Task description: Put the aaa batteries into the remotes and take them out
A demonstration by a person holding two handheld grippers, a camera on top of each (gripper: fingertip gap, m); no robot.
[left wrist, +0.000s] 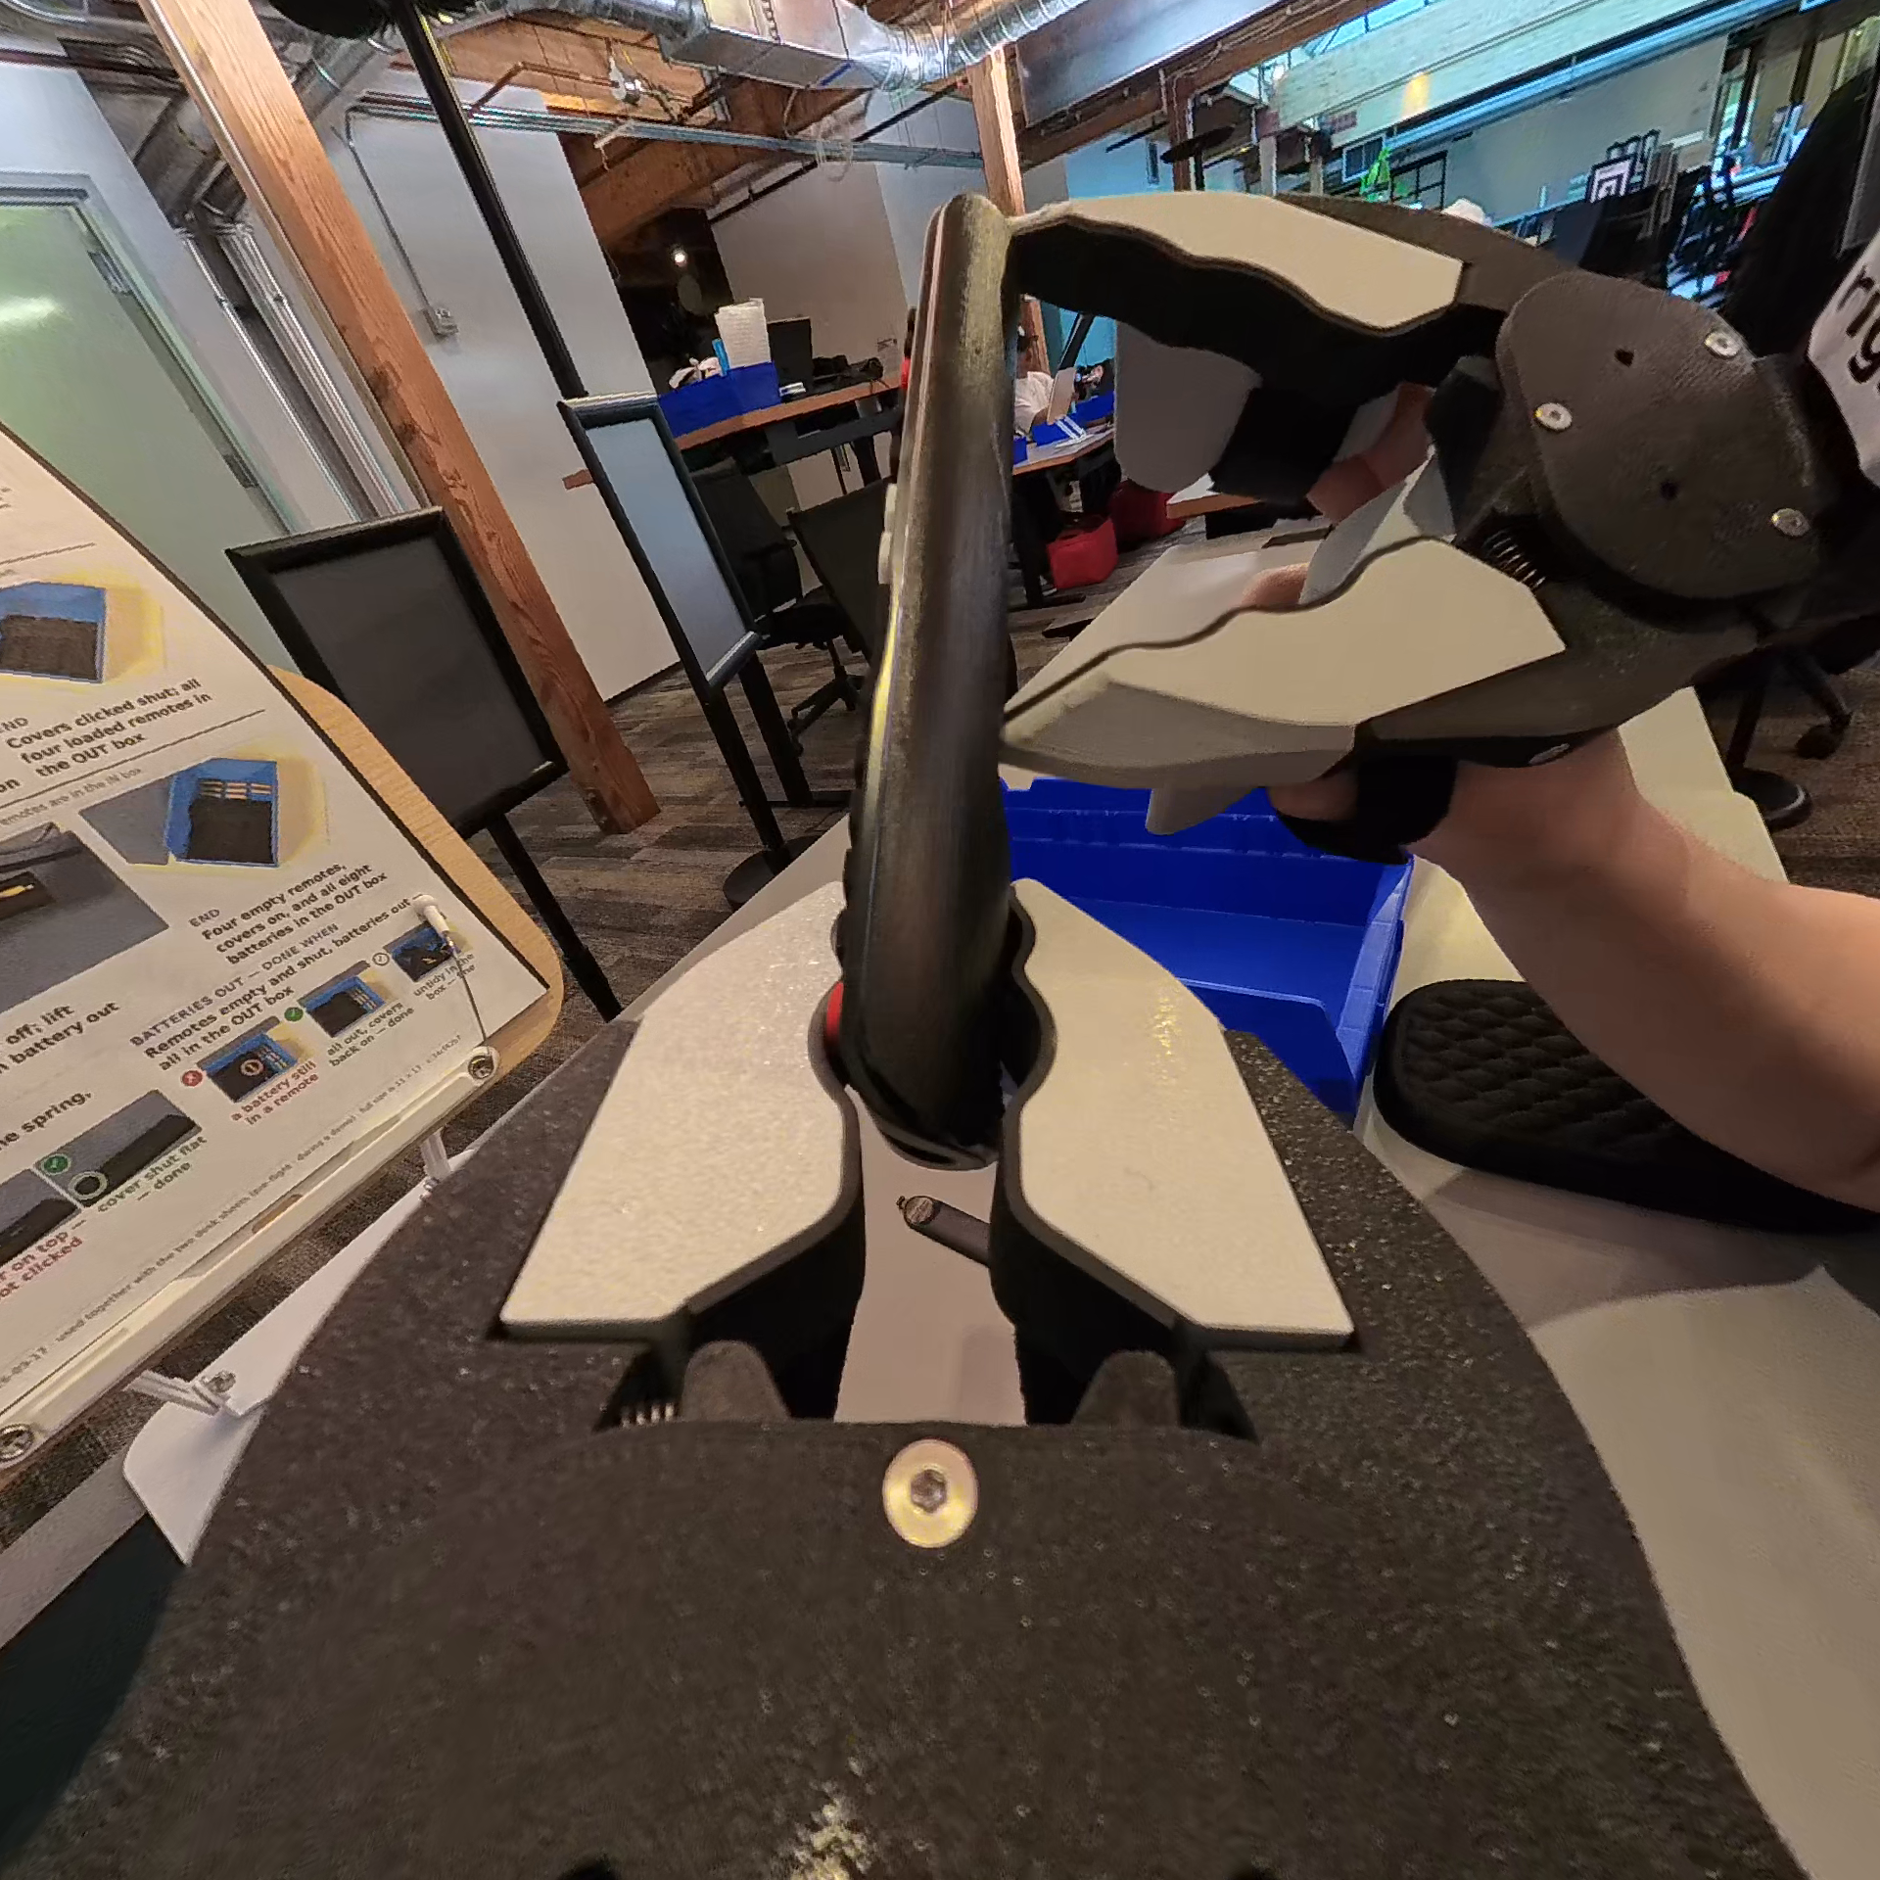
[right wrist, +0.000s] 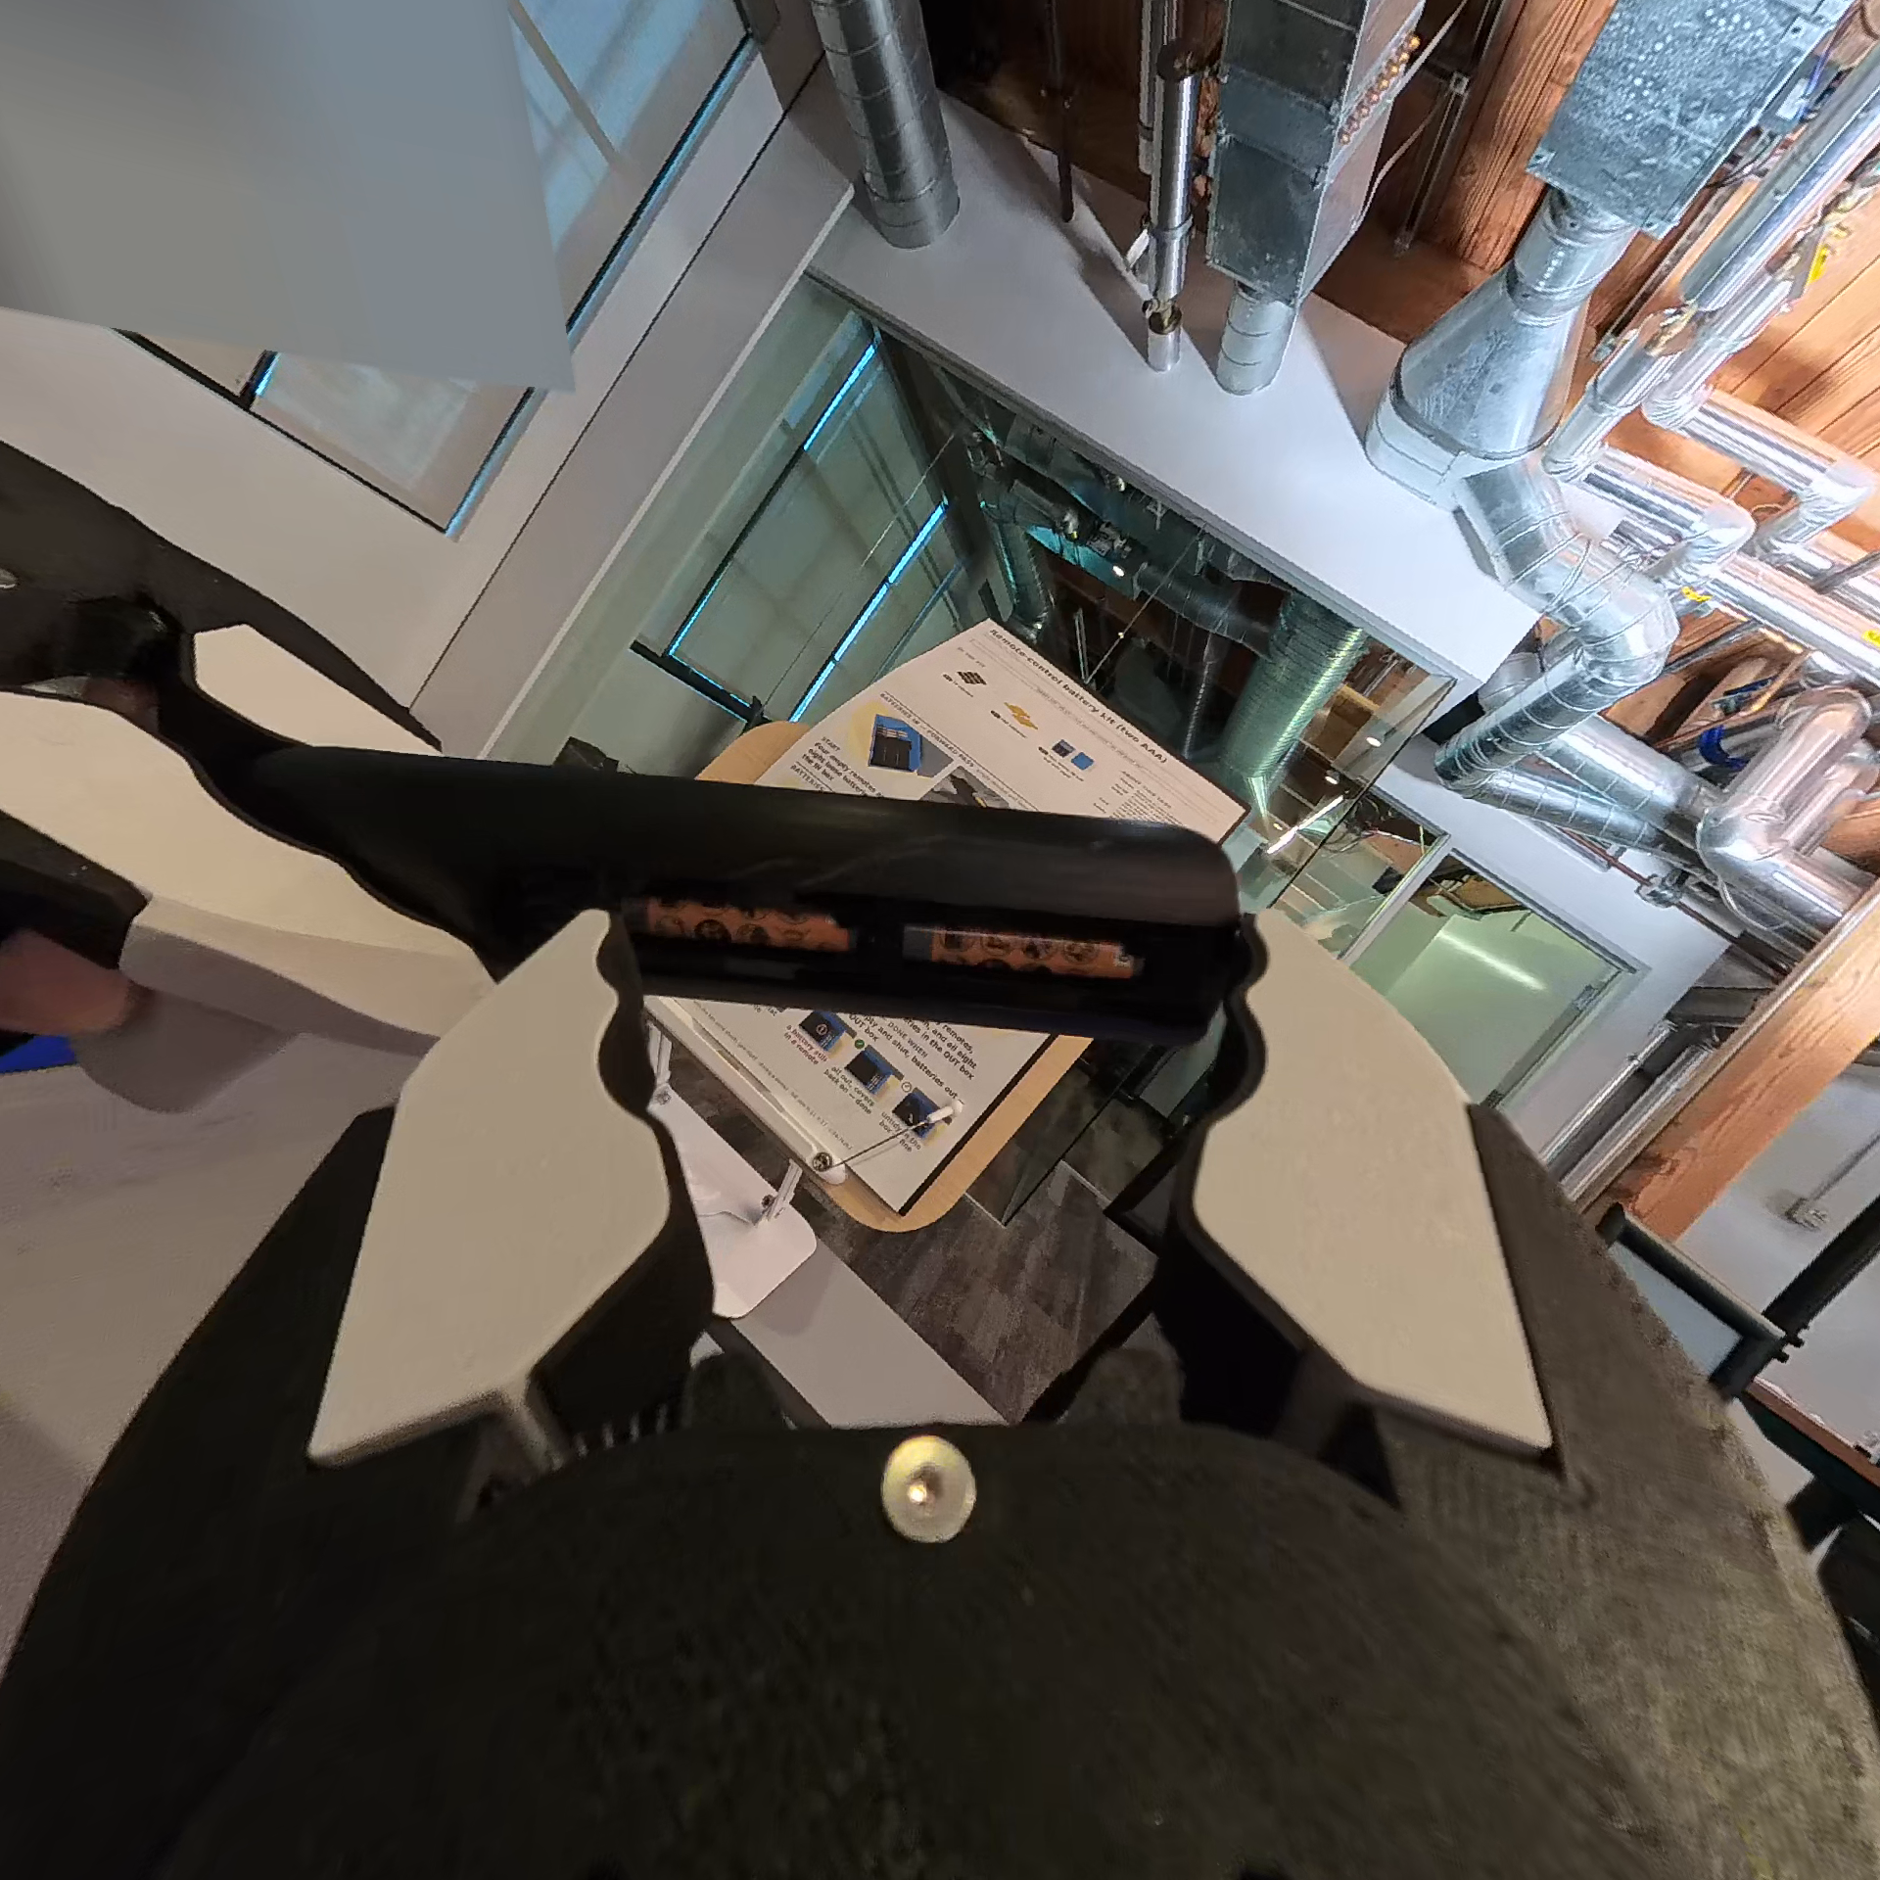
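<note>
Centre of the left wrist view: the left gripper (left wrist: 931, 1027) has its jaws pinched on the lower end of a black remote (left wrist: 921, 712), which stands nearly upright and runs up the middle of the frame. In the upper right, the right gripper (left wrist: 1007, 478) comes in sideways, held by a hand (left wrist: 1424, 814). Its jaws are spread, the upper fingertip touching the remote's top end, the lower one just beside the remote's edge. Behind the remote in that view sits a blue bin (left wrist: 1221, 916) on the white table (left wrist: 1679, 1424), and an instruction board (left wrist: 203, 916) leans at the left edge.

In the right wrist view, the remote (right wrist: 814, 844) lies across the middle with its battery bay open. Two AAA batteries (right wrist: 743, 931) are seated in it, end to end. The right gripper (right wrist: 926, 982) straddles that bay with jaws open, its fingertips either side of the compartment. The left gripper (right wrist: 254, 773) clamps the remote from the left edge.
</note>
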